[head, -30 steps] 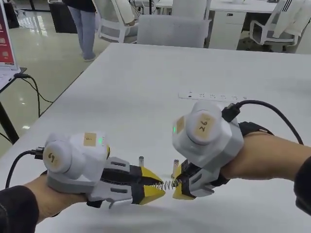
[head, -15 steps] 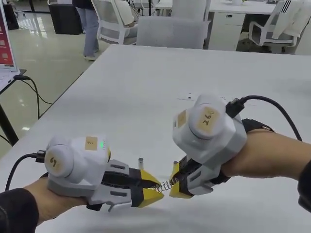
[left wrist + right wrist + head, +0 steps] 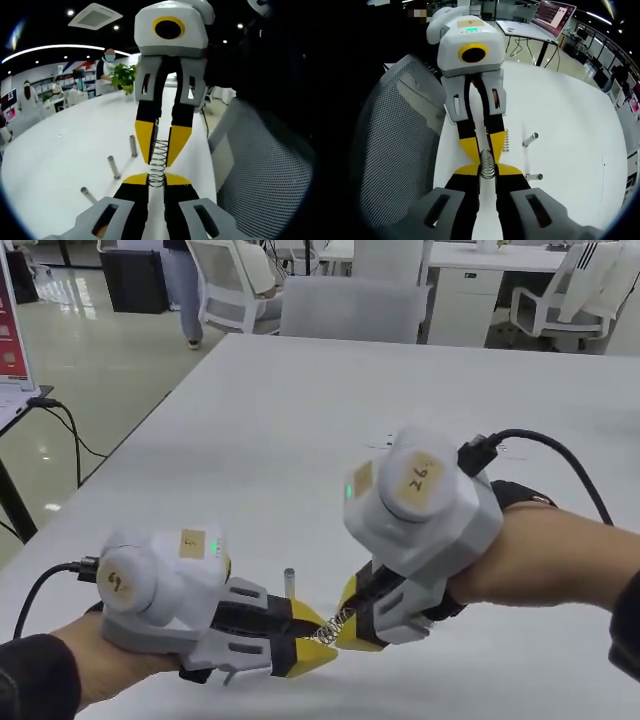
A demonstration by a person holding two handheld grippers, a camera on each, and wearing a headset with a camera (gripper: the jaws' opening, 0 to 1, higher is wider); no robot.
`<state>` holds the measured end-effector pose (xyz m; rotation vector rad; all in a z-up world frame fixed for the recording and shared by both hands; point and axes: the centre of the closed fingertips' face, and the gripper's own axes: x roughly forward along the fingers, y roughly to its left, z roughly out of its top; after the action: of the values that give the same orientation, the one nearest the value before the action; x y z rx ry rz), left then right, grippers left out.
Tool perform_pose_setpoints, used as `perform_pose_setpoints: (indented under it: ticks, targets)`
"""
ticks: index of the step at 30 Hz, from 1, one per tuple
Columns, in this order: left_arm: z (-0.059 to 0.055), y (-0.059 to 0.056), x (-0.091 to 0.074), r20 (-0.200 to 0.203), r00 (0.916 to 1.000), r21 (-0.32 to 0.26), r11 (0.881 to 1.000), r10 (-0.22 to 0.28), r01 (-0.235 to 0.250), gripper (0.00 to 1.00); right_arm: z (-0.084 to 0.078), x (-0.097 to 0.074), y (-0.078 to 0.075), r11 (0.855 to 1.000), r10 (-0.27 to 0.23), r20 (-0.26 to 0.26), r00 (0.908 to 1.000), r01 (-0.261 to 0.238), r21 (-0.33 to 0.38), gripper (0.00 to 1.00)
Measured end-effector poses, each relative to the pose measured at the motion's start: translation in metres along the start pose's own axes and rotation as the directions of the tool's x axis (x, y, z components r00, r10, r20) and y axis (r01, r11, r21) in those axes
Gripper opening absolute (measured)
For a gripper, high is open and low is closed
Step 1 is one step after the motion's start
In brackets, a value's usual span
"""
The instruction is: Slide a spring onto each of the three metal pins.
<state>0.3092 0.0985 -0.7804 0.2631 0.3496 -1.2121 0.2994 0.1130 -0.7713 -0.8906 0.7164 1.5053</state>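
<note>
Spring is caught at both ends between your two tools. Your left gripper has its yellow-tipped jaws drawn in almost together, pinching the near end of the coil. Your right gripper comes in from the top of the left gripper view and clamps the far end the same way, its jaws parted only by the width of the coil. The spring bridges the short gap between the two sets of tips. In your head view it is a small slanted coil low over the white table, close to the edge nearest you. I cannot tell whether it touches the surface.

Your grippers face each other tip to tip. The left one points to your right and the right one angles down and to your left. A black cable loops off the back of the right one.

Three pins stand upright in a row on the table, just to the left of the jaws in the left gripper view. The near pin and the middle pin are bare metal. The far pin sits just beside your right gripper's yellow finger. In the right gripper view a second spring stands upright around it.

A grey mesh chair sits past the table edge beside your grippers.
</note>
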Motion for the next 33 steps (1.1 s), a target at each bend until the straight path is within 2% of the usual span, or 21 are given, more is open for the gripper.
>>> perform_pose_setpoints:
  ticks: [10,22,33]
  targets:
    - [-0.001,-0.002,0.002,0.000,1.0000,-0.005,1.000,-0.009,0.009,0.03,0.010,0.001,0.004,1.000,0.010,0.000,1.0000,-0.010,-0.023,0.08]
    - [-0.002,-0.001,0.001,-0.008,1.0000,-0.007,1.000,0.000,0.000,0.06,0.006,0.000,0.001,1.000,0.007,-0.021,0.9998,-0.008,-0.029,0.08]
    - [-0.001,0.009,-0.008,0.009,0.9992,-0.029,0.999,0.040,-0.040,0.14,-0.002,-0.003,-0.004,1.000,-0.004,-0.039,0.9992,0.003,-0.021,0.08]
